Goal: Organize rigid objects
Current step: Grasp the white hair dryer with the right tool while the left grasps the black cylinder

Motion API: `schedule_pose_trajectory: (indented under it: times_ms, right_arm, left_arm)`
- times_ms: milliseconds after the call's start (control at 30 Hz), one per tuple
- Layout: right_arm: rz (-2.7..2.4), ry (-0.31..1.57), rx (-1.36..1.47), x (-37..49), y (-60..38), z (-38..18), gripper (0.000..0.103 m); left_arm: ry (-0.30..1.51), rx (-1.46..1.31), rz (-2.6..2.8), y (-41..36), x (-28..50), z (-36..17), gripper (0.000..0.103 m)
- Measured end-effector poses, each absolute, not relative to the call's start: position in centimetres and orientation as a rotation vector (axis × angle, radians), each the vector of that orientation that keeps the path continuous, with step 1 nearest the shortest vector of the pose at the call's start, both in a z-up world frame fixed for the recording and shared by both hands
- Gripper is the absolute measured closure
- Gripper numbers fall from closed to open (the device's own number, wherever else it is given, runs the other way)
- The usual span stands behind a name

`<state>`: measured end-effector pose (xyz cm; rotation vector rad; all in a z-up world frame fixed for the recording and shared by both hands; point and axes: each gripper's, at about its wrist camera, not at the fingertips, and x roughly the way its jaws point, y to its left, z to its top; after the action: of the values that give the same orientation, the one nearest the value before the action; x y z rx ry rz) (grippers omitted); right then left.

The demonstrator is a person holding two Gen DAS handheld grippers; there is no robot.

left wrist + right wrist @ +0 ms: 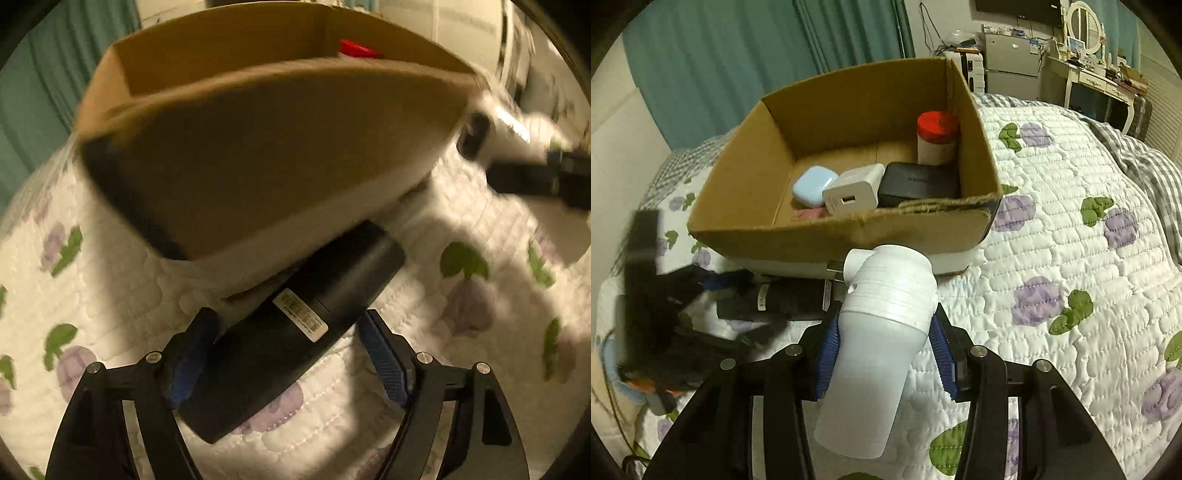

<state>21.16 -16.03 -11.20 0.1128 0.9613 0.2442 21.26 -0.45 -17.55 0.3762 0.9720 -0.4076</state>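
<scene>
Clipping the near wall of the cardboard box (pixel 846 229) looks the biggest risk: the right gripper (pixel 882 354), its pads clamped on the white bottle (pixel 879 332) at lower centre of the right view, must carry it over that rim, and a low path could shove the box along the quilted bed cover (pixel 1052 258). A smaller worry is the black cylinder (pixel 295 325), lying tilted at lower centre of the left view with its far end touching the box's base. The left gripper (pixel 284 354) stands wide around it, pads not pressing, so closing off-centre might roll it away.

Inside the box, toward its right half: a red-capped jar (pixel 938 138) upright at the back, a black case (pixel 919 184), a white charger (pixel 855 194), a pale blue earbud case (pixel 812 184), and something pink (pixel 809 214), unclear.
</scene>
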Motion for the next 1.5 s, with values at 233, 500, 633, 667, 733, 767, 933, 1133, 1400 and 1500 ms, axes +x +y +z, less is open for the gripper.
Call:
schedule_pose_trajectory:
  times_ms: [233, 500, 633, 667, 733, 767, 933, 1133, 1400, 1500]
  right_arm:
    - [0.230, 0.947, 0.130, 20.9, -16.5, -10.7, 0.057]
    - [0.203, 0.930, 0.157, 20.0, -18.0, -10.1, 0.057]
    - [0.206, 0.934, 0.168, 20.1, -18.3, -10.3, 0.057]
    - [0.209, 0.935, 0.168, 20.1, -18.2, -10.3, 0.057]
    - [0.214, 0.936, 0.167, 20.1, -18.1, -10.4, 0.057]
    - [0.215, 0.936, 0.166, 20.1, -18.1, -10.4, 0.057]
    - [0.223, 0.923, 0.167, 19.8, -17.9, -10.0, 0.057]
    - [0.235, 0.915, 0.180, 19.2, -18.0, -9.8, 0.057]
    - [0.227, 0.902, 0.211, 18.8, -18.9, -9.4, 0.057]
    - [0.239, 0.892, 0.212, 18.6, -18.9, -9.0, 0.057]
  left_arm:
    - [1.109, 0.245, -0.501, -1.1, 17.7, -16.5, 0.024]
    - [1.088, 0.190, -0.351, -3.4, 18.3, -16.5, 0.024]
    - [1.093, 0.201, -0.314, -4.4, 19.3, -17.3, 0.028]
    - [1.089, 0.204, -0.313, -4.7, 19.3, -17.4, 0.032]
    - [1.079, 0.202, -0.322, -5.0, 18.9, -17.6, 0.039]
    - [1.071, 0.200, -0.316, -5.4, 18.2, -17.5, 0.045]
    - [1.088, 0.159, -0.307, -5.1, 16.3, -17.0, 0.059]
    - [1.053, 0.135, -0.287, -5.2, 12.4, -15.1, 0.061]
    - [1.012, 0.107, -0.288, -4.0, 10.2, -11.5, 0.061]
    - [0.992, 0.102, -0.278, -4.0, 10.6, -9.7, 0.061]
